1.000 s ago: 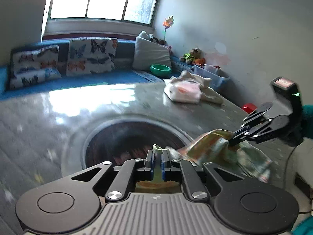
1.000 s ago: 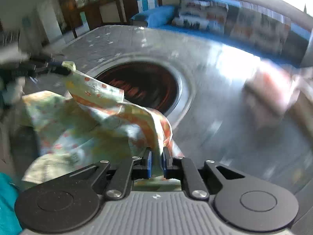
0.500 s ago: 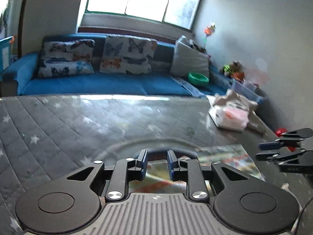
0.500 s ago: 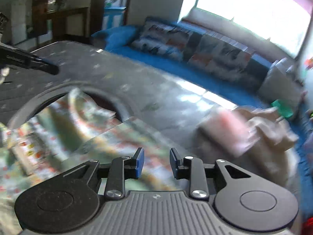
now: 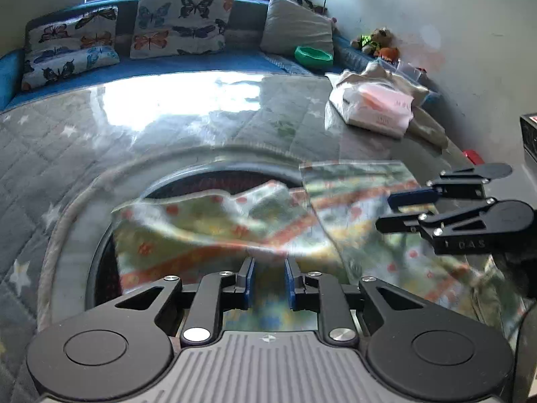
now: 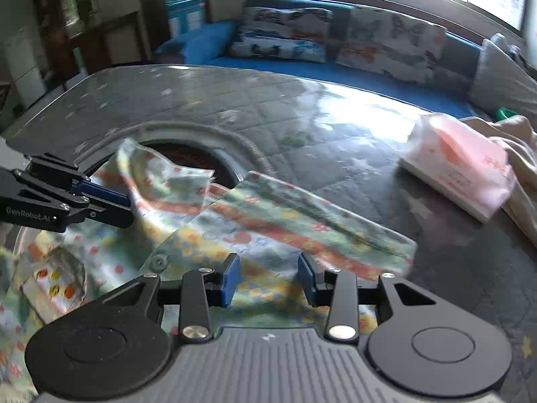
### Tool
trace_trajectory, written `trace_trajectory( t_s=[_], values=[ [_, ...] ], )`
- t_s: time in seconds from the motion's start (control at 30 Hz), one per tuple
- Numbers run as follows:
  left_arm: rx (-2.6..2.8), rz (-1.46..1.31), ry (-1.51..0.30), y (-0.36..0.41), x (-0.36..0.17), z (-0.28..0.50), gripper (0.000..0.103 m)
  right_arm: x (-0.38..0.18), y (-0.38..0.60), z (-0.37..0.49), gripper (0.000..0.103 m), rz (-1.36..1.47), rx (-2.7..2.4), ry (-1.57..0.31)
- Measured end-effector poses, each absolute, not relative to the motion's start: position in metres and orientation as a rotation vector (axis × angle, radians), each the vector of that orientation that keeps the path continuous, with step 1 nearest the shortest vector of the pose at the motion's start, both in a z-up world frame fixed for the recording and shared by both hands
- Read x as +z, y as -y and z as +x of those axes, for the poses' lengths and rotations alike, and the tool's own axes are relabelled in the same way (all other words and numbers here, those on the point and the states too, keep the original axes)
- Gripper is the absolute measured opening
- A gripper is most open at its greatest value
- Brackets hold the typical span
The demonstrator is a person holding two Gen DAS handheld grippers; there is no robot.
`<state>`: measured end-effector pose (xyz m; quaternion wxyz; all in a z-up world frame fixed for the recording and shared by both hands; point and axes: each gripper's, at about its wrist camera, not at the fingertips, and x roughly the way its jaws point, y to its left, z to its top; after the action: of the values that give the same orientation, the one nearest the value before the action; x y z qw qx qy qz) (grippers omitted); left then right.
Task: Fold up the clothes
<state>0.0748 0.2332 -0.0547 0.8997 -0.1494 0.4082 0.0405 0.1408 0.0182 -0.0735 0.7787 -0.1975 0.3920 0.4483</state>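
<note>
A small patterned garment [image 5: 214, 228], green and yellow with orange bands, lies spread on the grey quilted table [image 5: 67, 141], partly over a round dark opening [image 5: 208, 181]. It also shows in the right wrist view [image 6: 275, 221]. My left gripper [image 5: 268, 285] is open and empty, just above the cloth's near edge. My right gripper [image 6: 268, 278] is open and empty over the cloth; it appears at the right of the left wrist view [image 5: 399, 211]. The left gripper appears at the left of the right wrist view [image 6: 120, 208].
A white and pink package [image 5: 379, 107] lies on beige cloth [image 5: 426, 127] at the table's far right; it also shows in the right wrist view [image 6: 459, 168]. A blue sofa [image 5: 167, 63] with butterfly cushions [image 5: 178, 23] and a green bowl [image 5: 312, 55] runs behind the table.
Both grippers were shut on the garment and held it up a second ago. They have opened and let it go, and it now lies spread on the table.
</note>
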Motion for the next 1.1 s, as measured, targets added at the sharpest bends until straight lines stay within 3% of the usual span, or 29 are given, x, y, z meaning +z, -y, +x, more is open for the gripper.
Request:
trace_trajectory(
  t_s=[0.27, 0.6, 0.7, 0.93, 1.1],
  values=[
    [0.089, -0.434, -0.793, -0.249, -0.052, 0.067, 0.023, -0.059, -0.047, 0.145, 0.037, -0.329, 1.065, -0.869],
    [0.195, -0.413, -0.718, -0.260, 0.000, -0.042, 0.033, -0.077, -0.102, 0.152, 0.036, -0.348, 1.066, -0.860],
    [0.258, -0.395, -0.715, -0.260, 0.006, -0.081, 0.040, -0.084, -0.110, 0.152, 0.029, -0.366, 1.061, -0.864],
    [0.375, -0.461, -0.750, -0.261, -0.009, -0.163, 0.041, -0.086, -0.113, 0.140, 0.002, -0.395, 1.032, -0.783],
    [0.409, -0.478, -0.792, -0.248, -0.025, -0.199, 0.043, -0.083, -0.112, 0.136, 0.002, -0.438, 0.995, -0.734]
  ],
)
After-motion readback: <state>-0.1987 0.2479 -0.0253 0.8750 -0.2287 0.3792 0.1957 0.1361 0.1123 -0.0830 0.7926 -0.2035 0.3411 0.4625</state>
